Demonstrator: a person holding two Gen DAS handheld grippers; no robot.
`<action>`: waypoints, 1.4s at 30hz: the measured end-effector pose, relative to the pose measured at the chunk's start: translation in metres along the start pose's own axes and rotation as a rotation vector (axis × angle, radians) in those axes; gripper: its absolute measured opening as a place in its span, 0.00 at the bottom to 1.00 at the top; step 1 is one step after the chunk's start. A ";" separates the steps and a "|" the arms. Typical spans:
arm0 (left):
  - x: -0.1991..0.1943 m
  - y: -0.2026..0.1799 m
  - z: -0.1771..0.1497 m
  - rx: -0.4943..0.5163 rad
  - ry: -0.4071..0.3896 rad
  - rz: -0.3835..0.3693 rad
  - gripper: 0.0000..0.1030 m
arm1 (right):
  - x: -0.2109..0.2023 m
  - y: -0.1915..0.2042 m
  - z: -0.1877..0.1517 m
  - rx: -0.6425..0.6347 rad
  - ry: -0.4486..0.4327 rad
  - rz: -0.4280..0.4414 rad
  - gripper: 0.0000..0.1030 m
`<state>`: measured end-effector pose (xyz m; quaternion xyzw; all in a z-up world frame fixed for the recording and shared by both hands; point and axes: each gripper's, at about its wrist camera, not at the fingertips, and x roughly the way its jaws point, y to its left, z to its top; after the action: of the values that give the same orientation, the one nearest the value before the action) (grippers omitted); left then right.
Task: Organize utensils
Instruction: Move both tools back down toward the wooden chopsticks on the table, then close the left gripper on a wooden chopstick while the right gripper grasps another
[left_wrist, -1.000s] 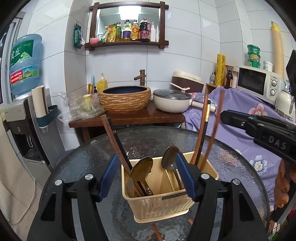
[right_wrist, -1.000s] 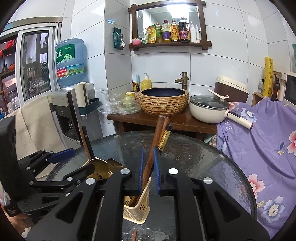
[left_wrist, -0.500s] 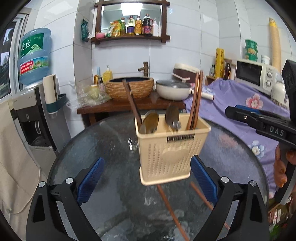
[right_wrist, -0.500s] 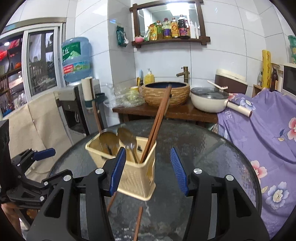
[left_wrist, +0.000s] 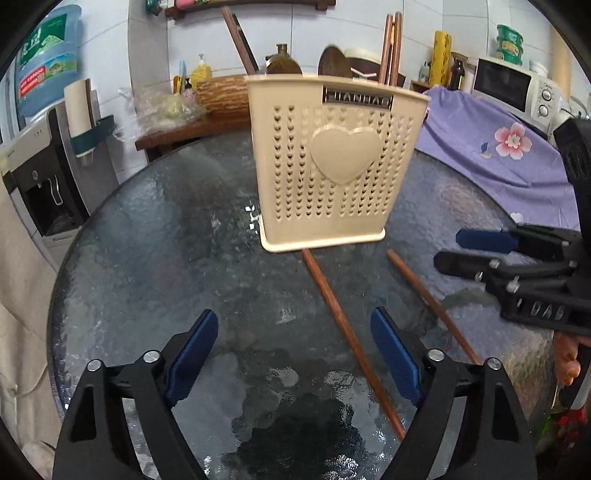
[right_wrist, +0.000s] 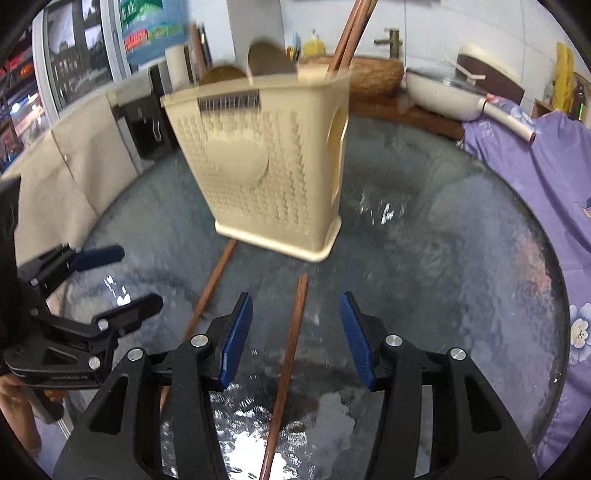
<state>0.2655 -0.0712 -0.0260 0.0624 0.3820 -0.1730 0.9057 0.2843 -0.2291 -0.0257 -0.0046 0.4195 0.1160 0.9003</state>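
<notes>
A cream plastic utensil holder (left_wrist: 332, 162) with a heart on its side stands upright on the round glass table (left_wrist: 155, 236); it also shows in the right wrist view (right_wrist: 266, 162). Spoons (right_wrist: 267, 61) and wooden chopsticks (left_wrist: 390, 44) stick out of its top. Two loose brown chopsticks lie on the glass in front of it (left_wrist: 347, 336) (left_wrist: 430, 302). In the right wrist view one chopstick (right_wrist: 290, 354) runs between my right fingers. My left gripper (left_wrist: 295, 358) is open and empty, low over the glass. My right gripper (right_wrist: 295, 339) is open and empty.
A purple flowered cloth (left_wrist: 491, 147) covers furniture to the right, with a microwave (left_wrist: 517, 86) on it. Behind the table stands a wooden bench with a woven basin (left_wrist: 221, 96) and a white pan (right_wrist: 443, 96). A water dispenser (left_wrist: 40, 147) is at left.
Both grippers have let go, opened, and pulled back and down from the holder. The right gripper released the chopsticks into it. The holder now stands farther ahead.
</notes>
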 end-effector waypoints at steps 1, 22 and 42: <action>0.003 0.000 0.000 -0.007 0.008 -0.004 0.74 | 0.005 0.001 -0.002 0.001 0.013 0.001 0.44; 0.036 -0.009 0.005 -0.027 0.087 -0.047 0.54 | 0.035 0.005 -0.008 -0.015 0.091 -0.041 0.26; 0.065 -0.021 0.026 0.007 0.128 0.002 0.32 | 0.043 0.002 0.003 -0.034 0.111 -0.083 0.21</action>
<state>0.3175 -0.1150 -0.0540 0.0767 0.4383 -0.1692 0.8794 0.3125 -0.2177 -0.0563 -0.0439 0.4662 0.0854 0.8795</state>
